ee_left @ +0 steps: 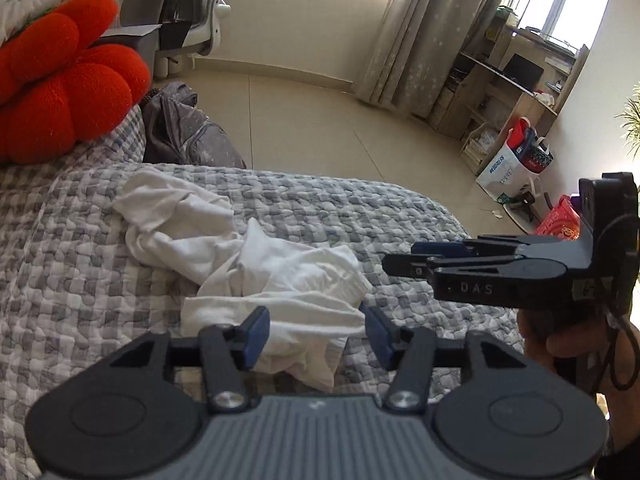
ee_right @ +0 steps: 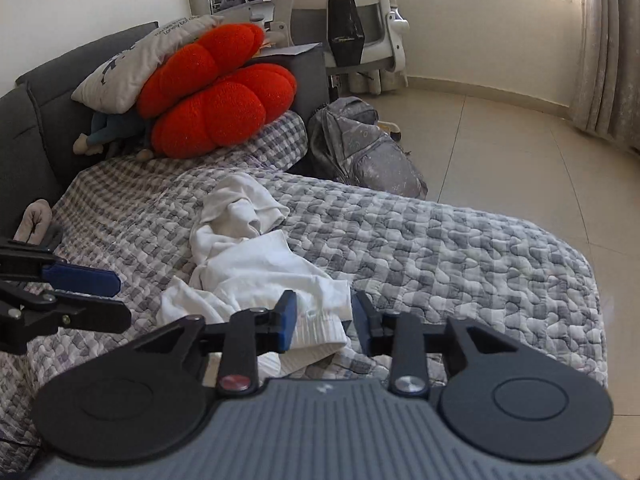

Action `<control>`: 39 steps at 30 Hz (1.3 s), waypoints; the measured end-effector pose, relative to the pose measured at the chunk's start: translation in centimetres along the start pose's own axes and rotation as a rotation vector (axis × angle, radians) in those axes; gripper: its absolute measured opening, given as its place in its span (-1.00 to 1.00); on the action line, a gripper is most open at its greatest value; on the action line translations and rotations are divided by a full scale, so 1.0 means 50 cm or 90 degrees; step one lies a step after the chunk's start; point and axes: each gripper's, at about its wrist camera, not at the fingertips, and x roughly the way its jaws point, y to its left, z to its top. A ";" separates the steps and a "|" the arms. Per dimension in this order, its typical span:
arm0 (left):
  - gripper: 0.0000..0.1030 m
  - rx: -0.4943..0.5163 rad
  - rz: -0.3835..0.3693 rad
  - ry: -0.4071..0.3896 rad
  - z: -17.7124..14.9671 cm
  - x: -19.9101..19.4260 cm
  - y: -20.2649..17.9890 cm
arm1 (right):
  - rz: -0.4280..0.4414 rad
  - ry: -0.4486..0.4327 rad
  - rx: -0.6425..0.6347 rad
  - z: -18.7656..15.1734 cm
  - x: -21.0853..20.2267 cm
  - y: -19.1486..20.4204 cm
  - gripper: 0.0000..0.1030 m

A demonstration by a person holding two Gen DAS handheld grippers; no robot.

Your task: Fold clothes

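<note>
White garment (ee_left: 256,264) lies crumpled mid-bed on the checked quilt (ee_left: 80,272), nothing folded yet. Left gripper (ee_left: 316,332) and right gripper (ee_right: 324,320) both hover at its near edge, jaws spread and gripping nothing, probably lining up on a hem; contact unclear.

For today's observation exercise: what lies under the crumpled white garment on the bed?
The white garment lies on a grey checked quilt, which shows all around it. Whatever sits directly beneath its folds is covered and cannot be seen.
</note>
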 end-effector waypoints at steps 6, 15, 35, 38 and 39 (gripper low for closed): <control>0.66 0.024 0.090 0.018 -0.019 0.088 -0.033 | 0.038 0.037 0.109 -0.012 0.067 -0.041 0.12; 0.19 0.004 0.173 0.005 -0.054 0.140 -0.024 | 0.023 0.023 0.077 -0.042 0.086 -0.035 -0.60; -0.68 0.010 0.197 -0.035 -0.072 0.079 -0.029 | -0.016 -0.002 0.001 -0.063 0.072 0.067 -0.81; -0.70 -0.017 0.183 -0.045 -0.076 0.054 0.000 | -0.011 -0.015 0.010 -0.070 0.058 0.091 -0.82; -0.70 -0.028 0.174 -0.051 -0.077 0.041 0.010 | -0.007 -0.019 0.016 -0.072 0.053 0.097 -0.82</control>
